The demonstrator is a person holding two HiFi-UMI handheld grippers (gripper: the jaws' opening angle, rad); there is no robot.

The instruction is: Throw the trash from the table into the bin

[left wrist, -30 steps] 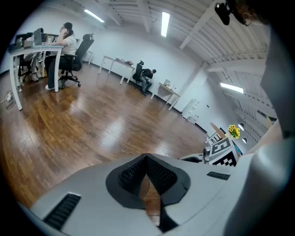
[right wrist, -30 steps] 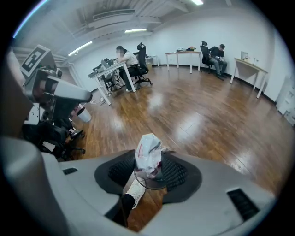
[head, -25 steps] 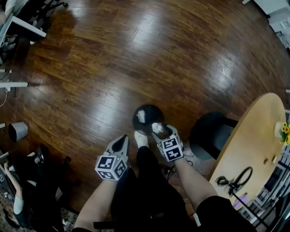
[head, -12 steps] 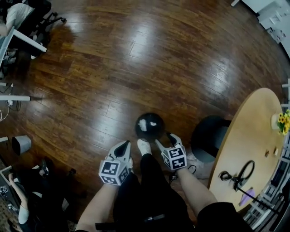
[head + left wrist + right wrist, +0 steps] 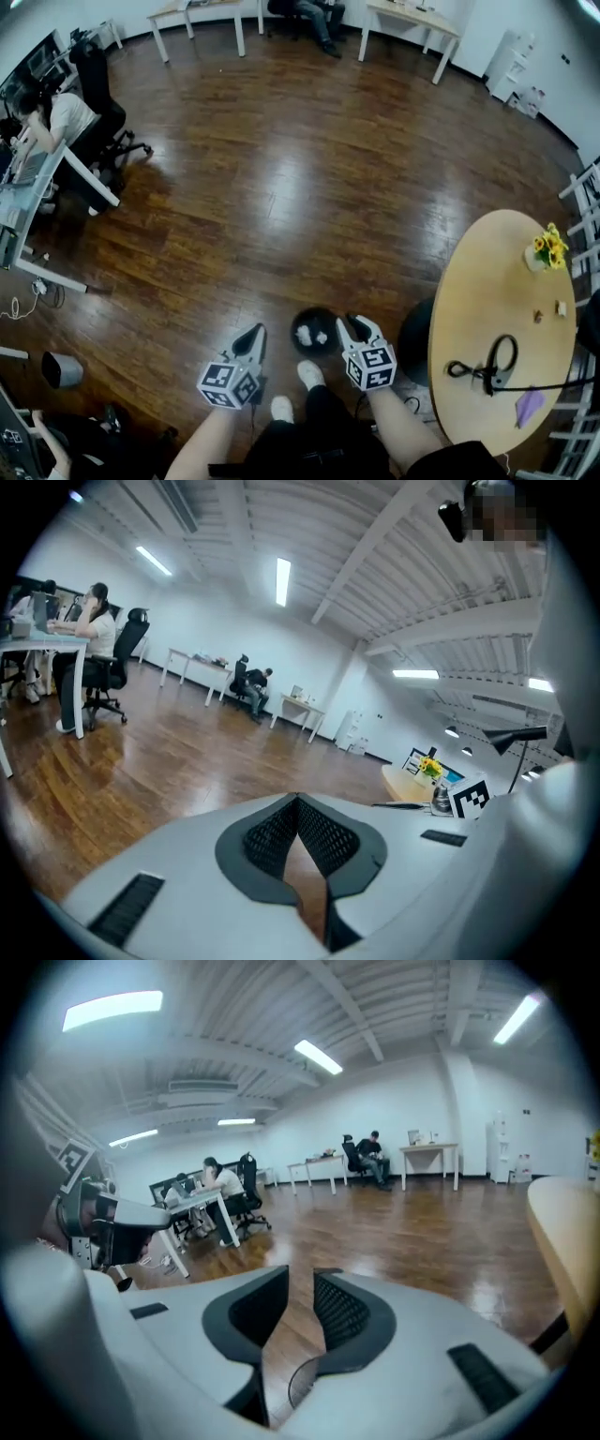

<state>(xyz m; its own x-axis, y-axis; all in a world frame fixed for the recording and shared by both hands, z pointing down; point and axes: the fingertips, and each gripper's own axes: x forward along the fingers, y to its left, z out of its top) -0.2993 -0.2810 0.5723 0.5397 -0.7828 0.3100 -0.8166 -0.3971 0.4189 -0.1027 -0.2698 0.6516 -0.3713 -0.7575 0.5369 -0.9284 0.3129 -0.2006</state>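
**Task item.** Two pieces of crumpled white trash (image 5: 306, 331) lie inside the round black bin (image 5: 316, 351). The bin stands on the dark wooden floor (image 5: 281, 187), just ahead of the person's white shoes (image 5: 309, 373).

**Left hand-held gripper** (image 5: 254, 334). It is held to the left of the bin and apart from it. In the left gripper view, the left hand-held gripper (image 5: 298, 803) has its jaw tips pressed together with nothing between them.

**Right hand-held gripper** (image 5: 354, 325). It is held just beside the bin's right edge. In the right gripper view, the right hand-held gripper (image 5: 295, 1283) has its jaws narrowly apart. They have just been closing, and only floor shows through the gap.

**Surface.** The round wooden surface (image 5: 487, 281) stands at the right. It carries a pot of yellow flowers (image 5: 547, 249), a black looped item (image 5: 489, 366), a purple sheet of paper (image 5: 528, 405) and two small items (image 5: 537, 316) too small to identify. A black stool (image 5: 415, 342) stands between the bin and the surface.

**Changes from the earlier frames.**
- One second ago, the right hand-held gripper is over the bin mouth with a white piece at its jaws. Half a second ago, that piece is already in the bin.
- Both hand-held grippers now sit higher and clear of the bin.
- The head view now takes in much more of the room, including desks and seated persons along the far walls. The bin appears smaller.
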